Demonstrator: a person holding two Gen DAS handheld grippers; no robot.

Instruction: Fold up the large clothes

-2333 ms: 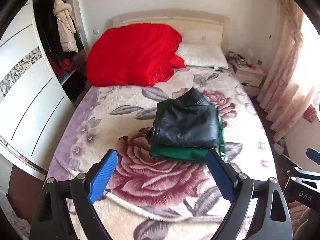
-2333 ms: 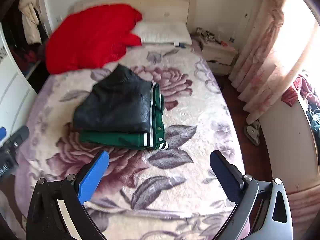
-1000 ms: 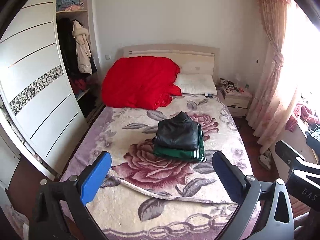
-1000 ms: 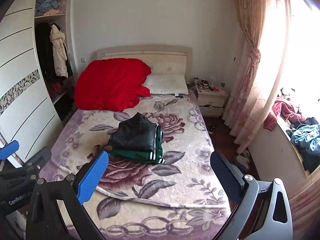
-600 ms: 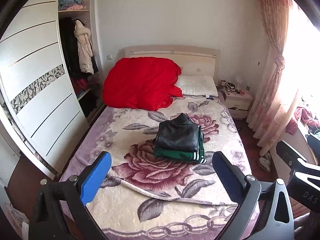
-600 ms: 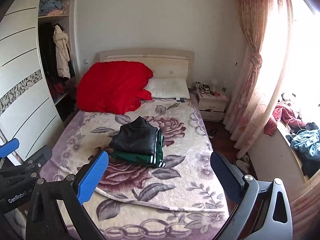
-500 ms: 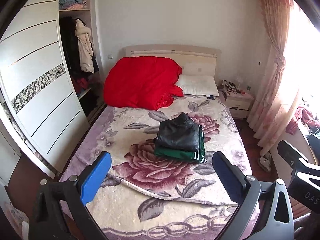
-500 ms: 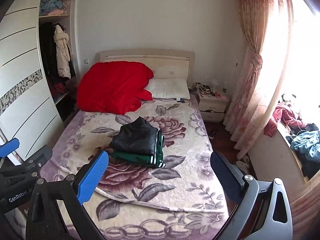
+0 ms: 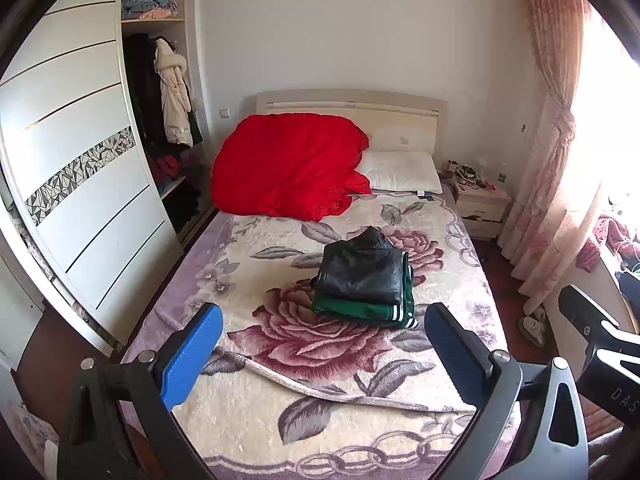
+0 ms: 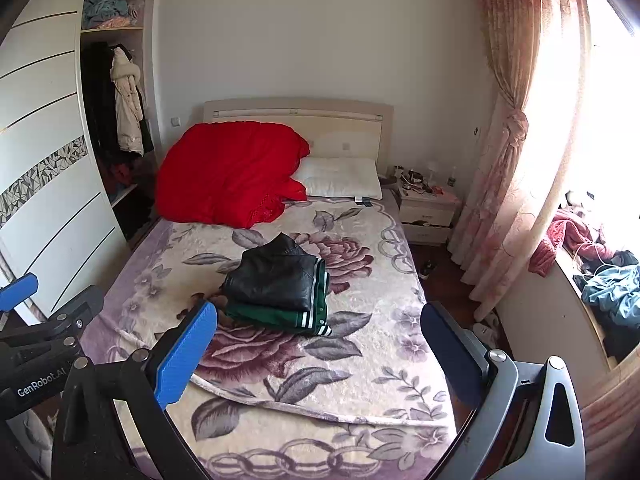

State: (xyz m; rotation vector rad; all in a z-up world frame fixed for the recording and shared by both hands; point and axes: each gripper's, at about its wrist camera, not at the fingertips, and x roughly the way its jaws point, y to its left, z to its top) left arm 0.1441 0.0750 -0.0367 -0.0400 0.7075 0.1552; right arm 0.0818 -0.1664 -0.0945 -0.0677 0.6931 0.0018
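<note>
You have pulled both grippers well back from the bed (image 9: 248, 432) since 2.3 s ago: the folded stack, close under the fingers then, now lies small mid-bed. In the last half second almost nothing has shifted. Your left gripper (image 9: 324, 356) and right gripper (image 10: 320, 354) hover level near the foot of the bed, jaws spread wide, holding nothing. The black leather jacket (image 9: 362, 270) rests folded on the green striped garment (image 9: 360, 310), on the floral blanket (image 10: 360, 368), below the red quilt (image 9: 286, 164).
</note>
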